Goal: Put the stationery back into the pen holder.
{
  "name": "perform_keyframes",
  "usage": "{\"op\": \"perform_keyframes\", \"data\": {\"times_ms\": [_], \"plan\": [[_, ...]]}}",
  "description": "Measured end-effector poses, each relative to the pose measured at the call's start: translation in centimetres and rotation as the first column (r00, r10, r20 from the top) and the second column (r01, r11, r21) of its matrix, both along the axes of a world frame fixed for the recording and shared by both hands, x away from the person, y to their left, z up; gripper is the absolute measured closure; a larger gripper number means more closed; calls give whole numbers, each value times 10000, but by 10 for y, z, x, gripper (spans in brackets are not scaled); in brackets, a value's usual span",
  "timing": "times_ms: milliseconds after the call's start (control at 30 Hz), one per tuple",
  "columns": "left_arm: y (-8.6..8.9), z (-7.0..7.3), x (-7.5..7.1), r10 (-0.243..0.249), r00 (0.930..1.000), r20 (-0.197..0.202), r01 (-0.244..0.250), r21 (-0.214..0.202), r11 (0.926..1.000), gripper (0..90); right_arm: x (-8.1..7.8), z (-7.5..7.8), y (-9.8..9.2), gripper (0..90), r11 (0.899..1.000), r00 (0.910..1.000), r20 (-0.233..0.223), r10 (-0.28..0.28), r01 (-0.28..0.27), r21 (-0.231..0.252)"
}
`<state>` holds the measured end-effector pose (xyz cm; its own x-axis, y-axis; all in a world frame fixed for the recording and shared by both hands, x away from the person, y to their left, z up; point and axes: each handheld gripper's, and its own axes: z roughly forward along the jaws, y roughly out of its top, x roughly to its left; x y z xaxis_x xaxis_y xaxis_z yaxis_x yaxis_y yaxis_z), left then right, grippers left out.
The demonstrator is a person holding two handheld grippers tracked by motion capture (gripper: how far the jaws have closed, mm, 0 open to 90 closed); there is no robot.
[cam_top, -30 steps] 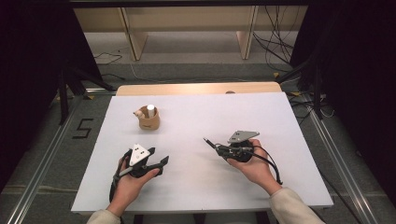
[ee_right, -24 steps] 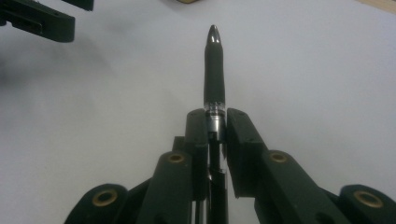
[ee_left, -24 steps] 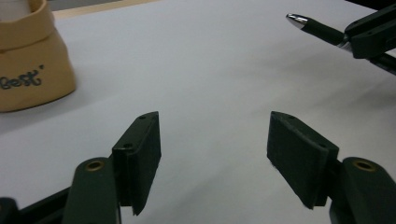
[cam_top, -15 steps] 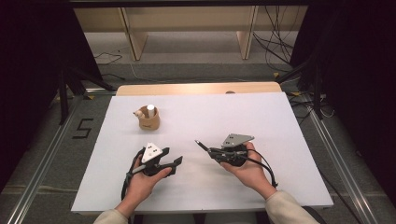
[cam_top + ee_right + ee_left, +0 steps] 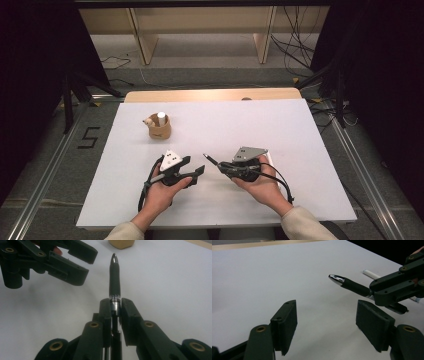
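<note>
The black pen with a silver tip [image 5: 114, 277] is clamped in my right hand-held gripper [image 5: 235, 168], above the white counter [image 5: 300, 130] and pointing toward my left hand-held gripper [image 5: 192, 170]. I see the left jaws stand apart with nothing between them. A small tan cup [image 5: 160, 129] stands farther back.

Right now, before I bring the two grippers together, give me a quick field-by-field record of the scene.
right gripper: shut on the pen
pen: black, silver tip pointing toward the left gripper
left gripper: open, nothing between its jaws, close to the pen tip
holder: tan, far left of the table, a white stick upright in it
white stick on the table: lying beyond the right gripper
table: white top
</note>
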<state>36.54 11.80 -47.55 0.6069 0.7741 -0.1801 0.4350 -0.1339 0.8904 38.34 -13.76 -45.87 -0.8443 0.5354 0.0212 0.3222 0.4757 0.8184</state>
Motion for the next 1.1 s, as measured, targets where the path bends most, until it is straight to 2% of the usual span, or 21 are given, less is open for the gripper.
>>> {"op": "perform_keyframes", "data": {"times_ms": [133,367,733,867,1100], "plan": [[0,0,1,56,9998,-191,-63,-367,9993,331,-2,0,2,798,10000,10000,7,81,-81,48],[-2,0,3,-71,9980,-627,-11,-1291,9916,348,-4,-1,5,797,9998,9998,59,166,-167,134],[-10,-1,3,-286,9956,-892,120,-1813,9834,376,-7,-3,10,797,9994,9994,111,316,-318,147],[-11,-1,4,-349,9933,-1102,91,-2267,9739,405,-7,-3,11,797,9991,9993,177,332,-337,247],[-12,-1,4,-380,9923,-1180,53,-2663,9639,462,-7,-2,12,797,9986,9990,246,372,-381,367]]}}
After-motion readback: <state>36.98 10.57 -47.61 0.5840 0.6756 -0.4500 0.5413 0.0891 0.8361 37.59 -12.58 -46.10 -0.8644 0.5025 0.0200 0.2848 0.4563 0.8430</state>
